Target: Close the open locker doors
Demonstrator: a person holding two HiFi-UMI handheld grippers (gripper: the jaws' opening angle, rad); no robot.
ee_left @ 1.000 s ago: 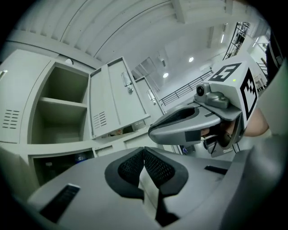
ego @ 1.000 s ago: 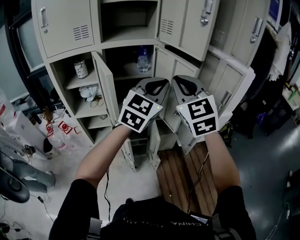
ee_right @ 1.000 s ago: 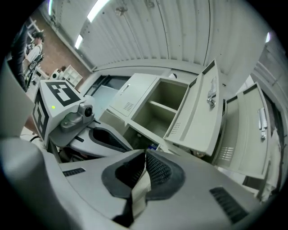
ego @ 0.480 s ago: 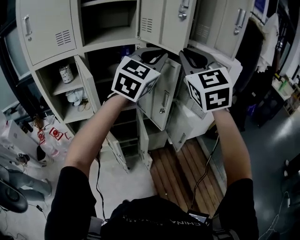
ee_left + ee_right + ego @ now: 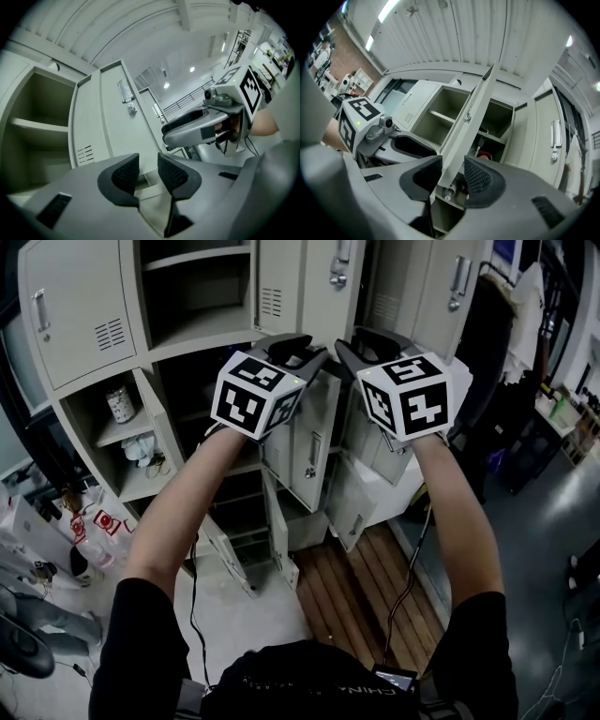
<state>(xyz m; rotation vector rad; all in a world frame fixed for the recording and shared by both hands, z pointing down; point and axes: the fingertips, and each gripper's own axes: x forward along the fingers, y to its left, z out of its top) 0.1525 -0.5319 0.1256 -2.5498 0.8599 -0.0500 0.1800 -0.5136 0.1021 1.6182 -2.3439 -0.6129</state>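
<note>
Facing open locker doors with both grippers held up

Filling the upper head view, a bank of grey lockers (image 5: 80, 329) stands with several doors swung out. A vented upper door (image 5: 300, 292) hangs open just above the grippers. A middle door (image 5: 309, 442) juts out beneath them, and lower doors (image 5: 349, 512) stand ajar near the floor, above a strip of wooden slats (image 5: 361, 587). None of these is shut. The person's forearms (image 5: 178, 512) reach up and forward side by side, each ending in a marker cube (image 5: 251, 395).

The left gripper (image 5: 148, 165) points at a flat door face with louvres and a latch (image 5: 126, 96), with a shelved compartment (image 5: 37, 126) to its left. Its jaws stand a little apart, with nothing between the pads and nothing touched. The right gripper (image 5: 452, 169) sits just beside it, near but apart. Its jaws have just been opening and now stand wide. An edge-on door (image 5: 473, 110) lines up with the gap between them, but the pads do not press on it. Whether that edge lies inside the gap or beyond it cannot be told.

Smaller things sit on the left shelves: a patterned cup (image 5: 119, 404) and, one shelf down, a crumpled cloth (image 5: 141, 448). In the right gripper view a small bottle (image 5: 449, 191) lies on a shelf behind the door edge.
</note>
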